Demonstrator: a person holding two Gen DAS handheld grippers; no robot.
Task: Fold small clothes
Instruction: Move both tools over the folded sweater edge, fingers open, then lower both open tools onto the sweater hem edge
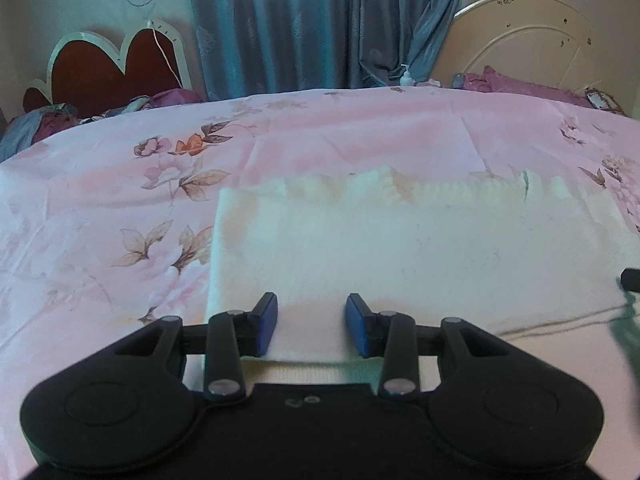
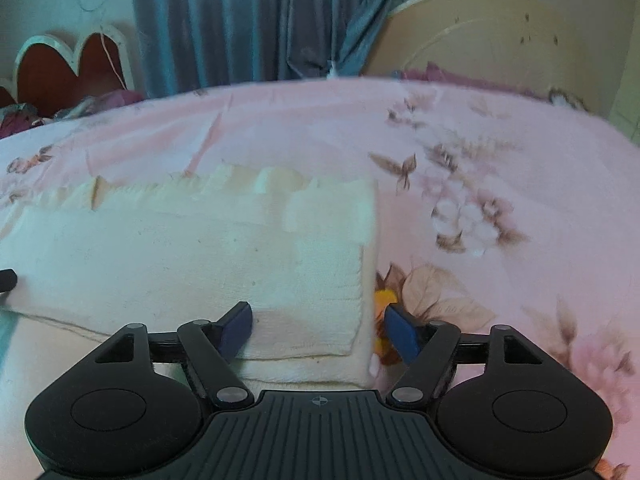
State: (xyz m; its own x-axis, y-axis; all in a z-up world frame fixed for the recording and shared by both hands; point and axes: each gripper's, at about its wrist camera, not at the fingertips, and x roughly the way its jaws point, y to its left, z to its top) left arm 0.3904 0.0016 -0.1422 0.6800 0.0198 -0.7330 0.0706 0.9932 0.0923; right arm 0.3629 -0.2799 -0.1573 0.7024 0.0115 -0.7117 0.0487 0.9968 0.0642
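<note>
A cream knitted garment (image 1: 400,256) lies flat on the pink floral bedsheet (image 1: 120,208), folded into a wide rectangle with a scalloped far edge. My left gripper (image 1: 311,322) is open, its blue pads straddling the garment's near edge left of the middle. In the right wrist view the same garment (image 2: 192,252) shows stacked layers at its right end. My right gripper (image 2: 318,328) is open wide around the garment's near right corner, right pad over the sheet. Each view shows a dark tip of the other gripper at its edge.
The bedsheet (image 2: 500,152) stretches far ahead and to both sides. A red heart-shaped headboard (image 1: 108,68) and bundled clothes stand at the far left. Blue curtains (image 1: 320,20), a pump bottle (image 1: 406,76), a cream round headboard (image 1: 532,44) and purple bedding lie beyond the bed.
</note>
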